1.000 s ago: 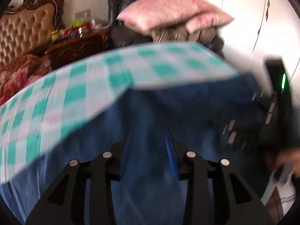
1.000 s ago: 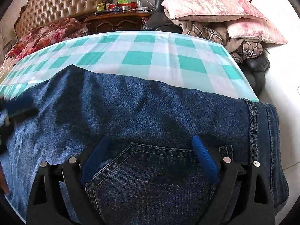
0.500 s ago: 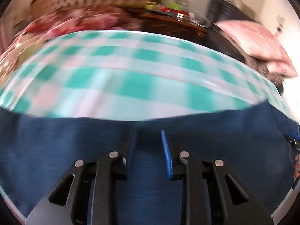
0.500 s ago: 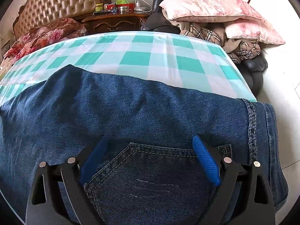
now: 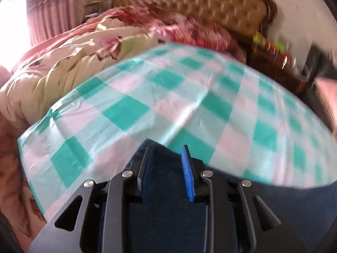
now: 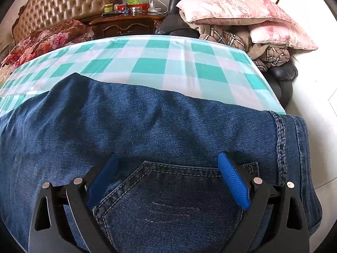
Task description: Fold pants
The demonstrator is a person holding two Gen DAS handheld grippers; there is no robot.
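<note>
fold barely begun: pants [image 6: 147,126] lie flat, left gripper [image 5: 166,168] half-spread over the hem, right gripper [image 6: 168,181] wide apart.

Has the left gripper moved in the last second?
Yes. The left gripper has swung leftward: the tufted headboard now sits ahead, where pink pillows were; it's at the jeans end.

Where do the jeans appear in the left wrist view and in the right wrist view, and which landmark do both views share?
Left wrist view: the jeans lie at the bottom centre, with a narrow end between the fingers of the left gripper.
Right wrist view: the jeans fill the lower half, with the back pocket under the open right gripper.
Shared landmark: the green checked cloth beyond the jeans.
</note>
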